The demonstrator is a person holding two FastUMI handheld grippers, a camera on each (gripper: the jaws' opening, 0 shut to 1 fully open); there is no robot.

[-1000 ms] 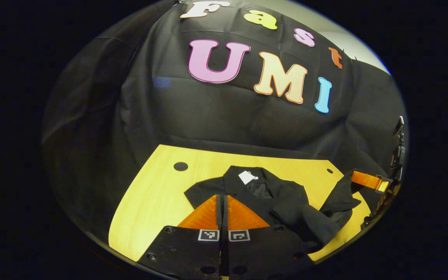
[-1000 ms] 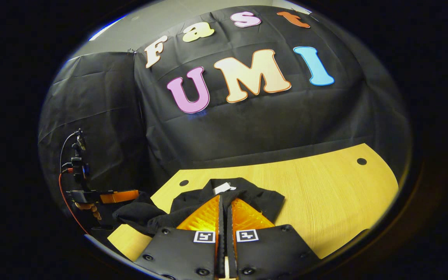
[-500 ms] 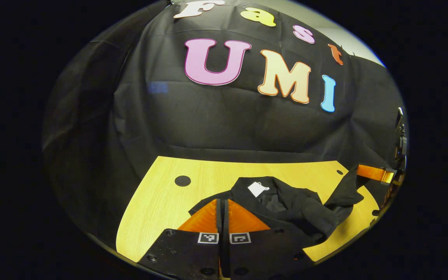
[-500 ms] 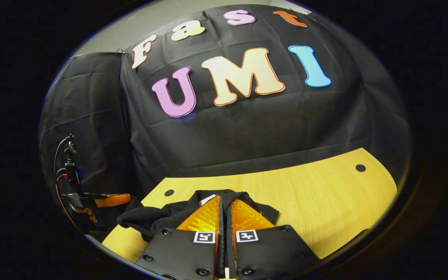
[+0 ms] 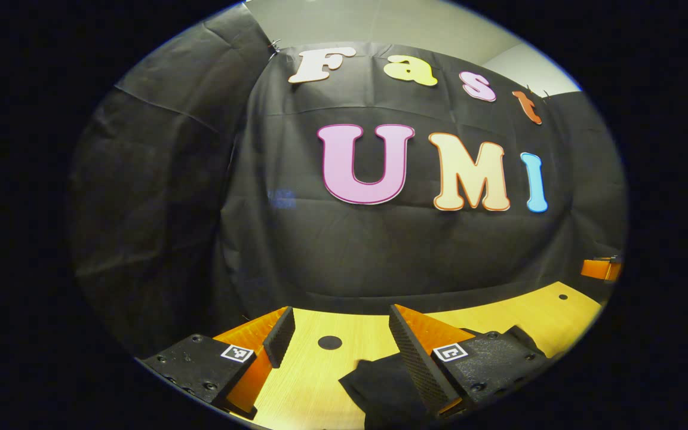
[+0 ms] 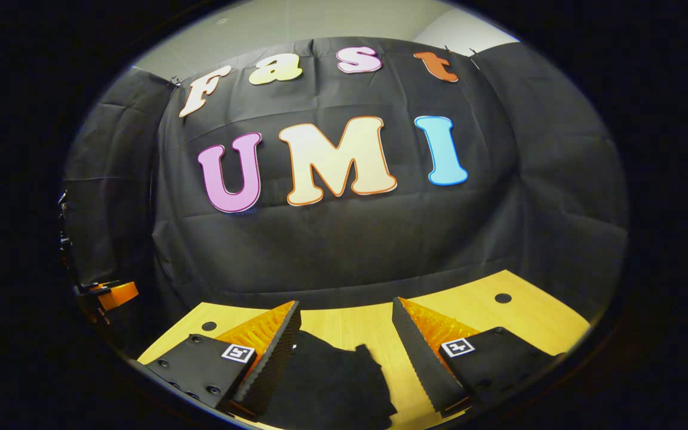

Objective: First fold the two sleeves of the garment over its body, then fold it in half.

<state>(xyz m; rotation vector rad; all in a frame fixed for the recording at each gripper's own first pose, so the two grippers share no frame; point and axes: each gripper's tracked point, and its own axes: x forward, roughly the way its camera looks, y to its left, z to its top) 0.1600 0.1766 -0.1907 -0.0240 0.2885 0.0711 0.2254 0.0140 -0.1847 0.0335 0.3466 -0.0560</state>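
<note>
So up close, the left gripper (image 5: 335, 337) has its fingers spread wide with nothing between them but bare wood, and the black garment (image 5: 380, 388) lies bunched just under its right-hand finger, spilling toward the near edge. The right gripper (image 6: 347, 331) is spread wide too, holding nothing — in its own view the garment (image 6: 329, 382) sits flat on the wooden table (image 6: 356, 325), tucked against the left-hand finger. A bit farther out there are small round holes (image 5: 329, 342) in the tabletop (image 5: 320, 370). The other gripper pokes in at the side of each view — too small to tell much. Behind it all hangs the booth's black cloth wall (image 6: 344, 245).
</note>
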